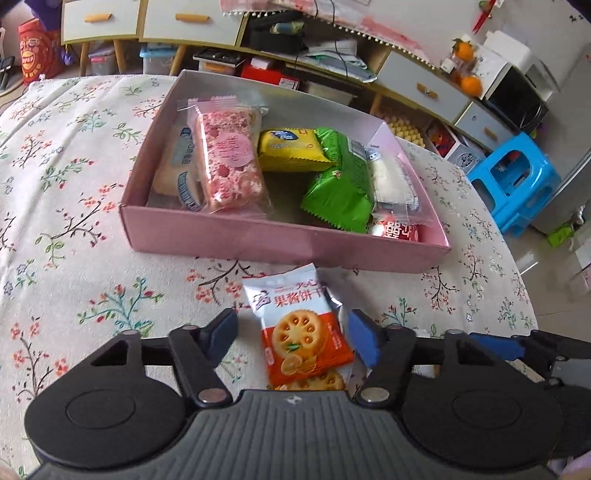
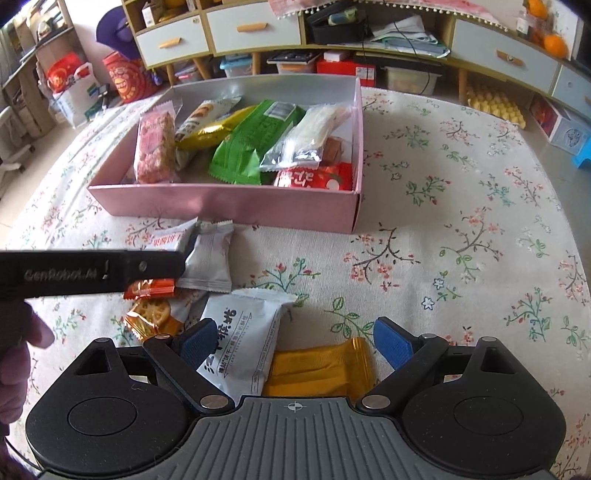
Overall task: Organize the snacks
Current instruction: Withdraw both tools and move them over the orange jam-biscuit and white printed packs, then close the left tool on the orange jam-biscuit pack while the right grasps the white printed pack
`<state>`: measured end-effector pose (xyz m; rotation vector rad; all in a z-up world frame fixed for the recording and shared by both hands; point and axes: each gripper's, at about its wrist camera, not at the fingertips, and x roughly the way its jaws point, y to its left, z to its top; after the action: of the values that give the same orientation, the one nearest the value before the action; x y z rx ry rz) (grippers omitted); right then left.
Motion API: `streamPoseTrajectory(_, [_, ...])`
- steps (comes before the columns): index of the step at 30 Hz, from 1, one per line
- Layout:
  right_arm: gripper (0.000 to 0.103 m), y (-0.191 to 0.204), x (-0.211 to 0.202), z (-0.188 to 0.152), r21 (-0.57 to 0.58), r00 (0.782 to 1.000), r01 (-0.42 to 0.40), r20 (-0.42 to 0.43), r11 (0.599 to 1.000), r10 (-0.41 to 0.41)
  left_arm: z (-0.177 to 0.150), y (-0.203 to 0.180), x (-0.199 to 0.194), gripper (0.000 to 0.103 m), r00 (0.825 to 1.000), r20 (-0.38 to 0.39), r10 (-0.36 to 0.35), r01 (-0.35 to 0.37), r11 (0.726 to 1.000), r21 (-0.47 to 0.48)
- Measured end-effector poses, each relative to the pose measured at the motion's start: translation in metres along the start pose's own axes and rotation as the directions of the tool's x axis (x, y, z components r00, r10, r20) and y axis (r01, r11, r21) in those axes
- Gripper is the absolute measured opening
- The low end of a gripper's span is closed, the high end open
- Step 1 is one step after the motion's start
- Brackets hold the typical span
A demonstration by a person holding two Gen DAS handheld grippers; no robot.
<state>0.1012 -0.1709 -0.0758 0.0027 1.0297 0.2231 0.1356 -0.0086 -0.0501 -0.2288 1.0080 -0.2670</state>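
A pink box [image 1: 280,242] on the floral cloth holds several snack packs, among them a pink bar [image 1: 231,162], a yellow pack [image 1: 290,149] and a green pack [image 1: 341,184]. My left gripper [image 1: 291,336] is open, its fingers either side of an orange-and-white biscuit pack [image 1: 299,328] lying in front of the box. My right gripper [image 2: 295,341] is open above a white cracker pack [image 2: 243,339] and a gold-orange pack [image 2: 321,367]. The box also shows in the right wrist view [image 2: 229,203]. The left gripper's finger [image 2: 92,273] crosses that view at left.
A small white pack [image 2: 210,260] and an orange biscuit pack [image 2: 151,310] lie left of my right gripper. Behind the table stand drawers and shelves [image 2: 255,29], a red bag [image 1: 37,51] and a blue stool [image 1: 517,181]. The cloth [image 2: 461,240] right of the box is bare.
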Motion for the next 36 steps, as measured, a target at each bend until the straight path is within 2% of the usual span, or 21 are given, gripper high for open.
streamPoseTrajectory(1, [0.093, 0.002, 0.000, 0.000, -0.005, 1.000, -0.003, 0.000, 1.000, 0.003, 0.001, -0.001, 0.001, 0.047, 1.000, -0.004, -0.005, 0.005, 1.000, 0.001])
streamPoseTrajectory(6, [0.093, 0.009, 0.002, -0.001, -0.031, 1.000, -0.014, -0.003, 0.999, 0.014, 0.004, 0.001, 0.001, 0.041, 1.000, -0.017, 0.008, -0.008, 1.000, -0.012])
streamPoseTrajectory(17, [0.092, 0.016, 0.001, -0.005, -0.046, 0.999, -0.038, -0.016, 0.998, 0.037, 0.002, 0.018, -0.014, 0.039, 0.987, -0.019, 0.161, -0.159, 0.984, 0.080])
streamPoseTrajectory(21, [0.091, 0.017, -0.002, -0.004, -0.015, 0.998, -0.067, -0.017, 0.998, 0.067, 0.002, 0.033, -0.023, 0.039, 0.983, -0.018, 0.183, -0.181, 0.982, 0.057])
streamPoseTrajectory(24, [0.083, 0.023, -0.002, -0.004, -0.024, 0.997, -0.078, -0.021, 0.997, 0.078, 0.000, 0.042, -0.028, 0.040, 0.979, -0.013, 0.201, -0.200, 0.978, 0.052])
streamPoseTrajectory(27, [0.079, 0.032, -0.001, -0.005, -0.065, 0.999, -0.048, -0.018, 0.997, 0.047, -0.004, 0.047, -0.035, 0.040, 0.975, -0.004, 0.221, -0.221, 0.974, 0.051])
streamPoseTrajectory(29, [0.066, 0.036, 0.001, -0.006, -0.085, 0.999, -0.033, -0.018, 0.996, 0.032, -0.006, 0.048, -0.037, 0.041, 0.972, 0.006, 0.236, -0.236, 0.969, 0.068])
streamPoseTrajectory(31, [0.059, 0.038, 0.003, -0.006, -0.088, 0.999, -0.028, -0.027, 0.996, 0.026, -0.008, 0.048, -0.038, 0.044, 0.971, 0.018, 0.240, -0.240, 0.967, 0.088])
streamPoseTrajectory(33, [0.056, 0.039, 0.004, -0.006, -0.087, 1.000, -0.016, -0.027, 0.996, 0.014, -0.010, 0.047, -0.038, 0.046, 0.969, 0.020, 0.246, -0.247, 0.964, 0.095])
streamPoseTrajectory(36, [0.048, 0.038, 0.004, -0.003, -0.062, 1.000, -0.008, -0.021, 0.998, 0.007, -0.010, 0.046, -0.034, 0.054, 0.972, 0.013, 0.235, -0.235, 0.967, 0.098])
